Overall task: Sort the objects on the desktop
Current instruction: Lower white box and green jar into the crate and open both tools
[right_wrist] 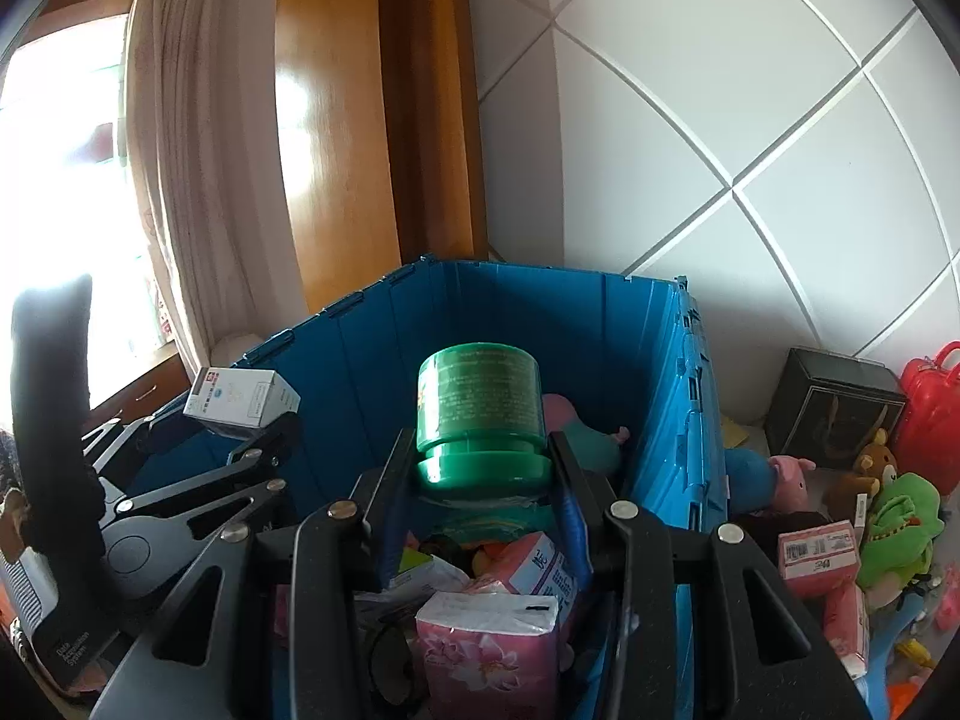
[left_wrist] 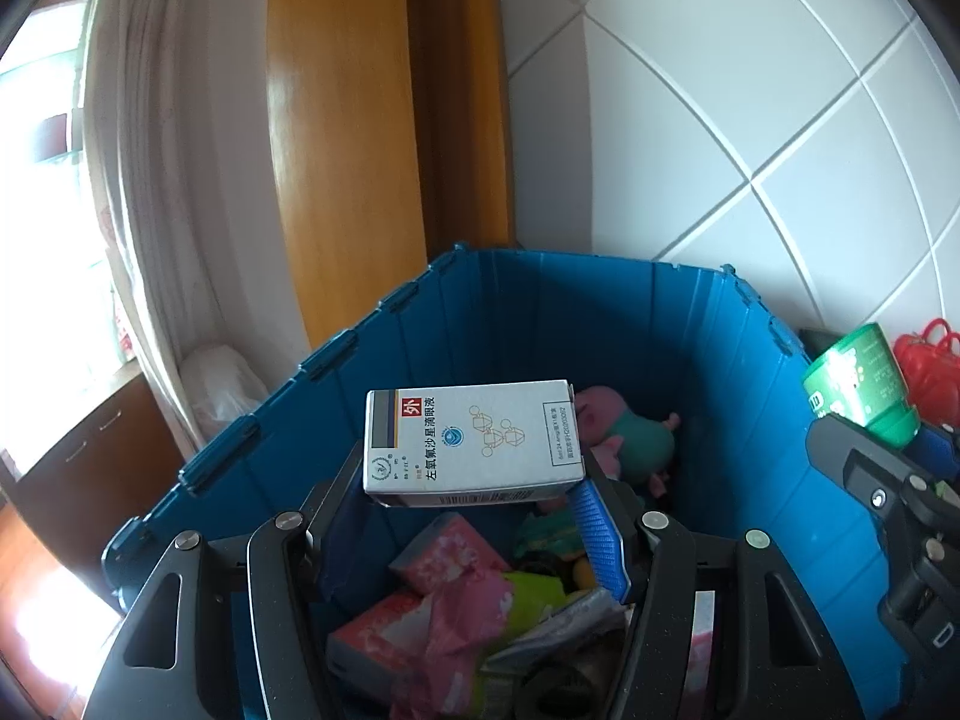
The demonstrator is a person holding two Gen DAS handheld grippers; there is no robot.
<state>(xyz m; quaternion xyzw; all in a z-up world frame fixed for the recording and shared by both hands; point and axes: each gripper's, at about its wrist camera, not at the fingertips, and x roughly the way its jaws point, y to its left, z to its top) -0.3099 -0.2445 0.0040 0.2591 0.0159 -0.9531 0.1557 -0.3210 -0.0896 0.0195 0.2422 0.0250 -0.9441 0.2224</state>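
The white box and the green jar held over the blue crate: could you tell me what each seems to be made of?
White box: likely matte printed cardboard, with sharp folded edges. Green jar: apparently glossy plastic, moulded lid rim catching highlights. Blue crate: seemingly rigid ribbed plastic.

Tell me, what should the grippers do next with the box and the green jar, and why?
Probably open and let go. The left gripper holds the white medicine box and the right gripper holds the green jar, both above the open blue crate, which already holds sorted things like tissue packs.

green jar (right_wrist: 480, 414) hides most of the plush pig (right_wrist: 591, 441).
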